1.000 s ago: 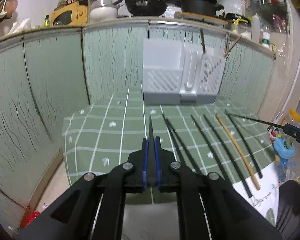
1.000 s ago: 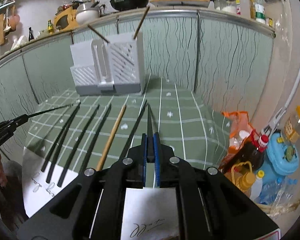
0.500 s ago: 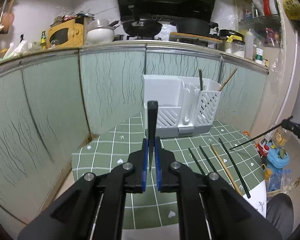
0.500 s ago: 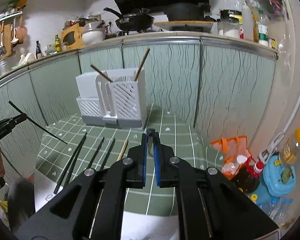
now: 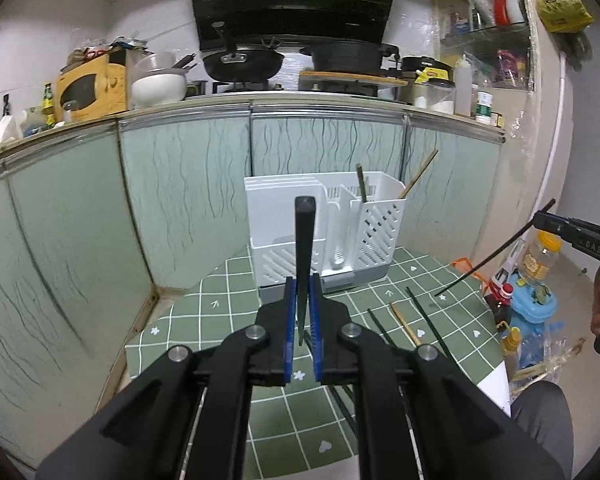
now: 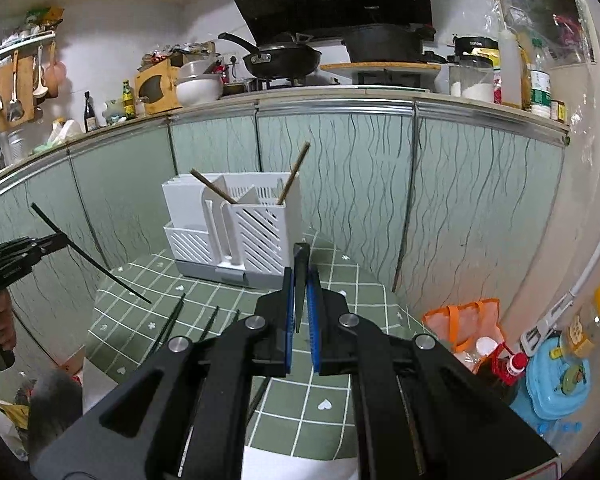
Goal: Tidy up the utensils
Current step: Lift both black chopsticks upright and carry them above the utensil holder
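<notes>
- A black chopstick [image 5: 303,256] is clamped in the closed left gripper [image 5: 302,322], pointing forward and up.
- The right gripper [image 6: 300,320] is likewise closed on another black chopstick [image 6: 299,280].
- The white utensil holder [image 5: 332,232] stands ahead of both, with loose chopsticks [image 5: 424,320] on the green tablecloth [image 5: 228,308] between.

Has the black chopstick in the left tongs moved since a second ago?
Yes. The chopstick has risen off the tablecloth; its tip now overlaps the white rack.

Utensil holder [image 5: 324,232] stands at the mat's [image 5: 204,320] back — loose chopsticks [image 5: 424,320] lie before it, rightward.
</notes>
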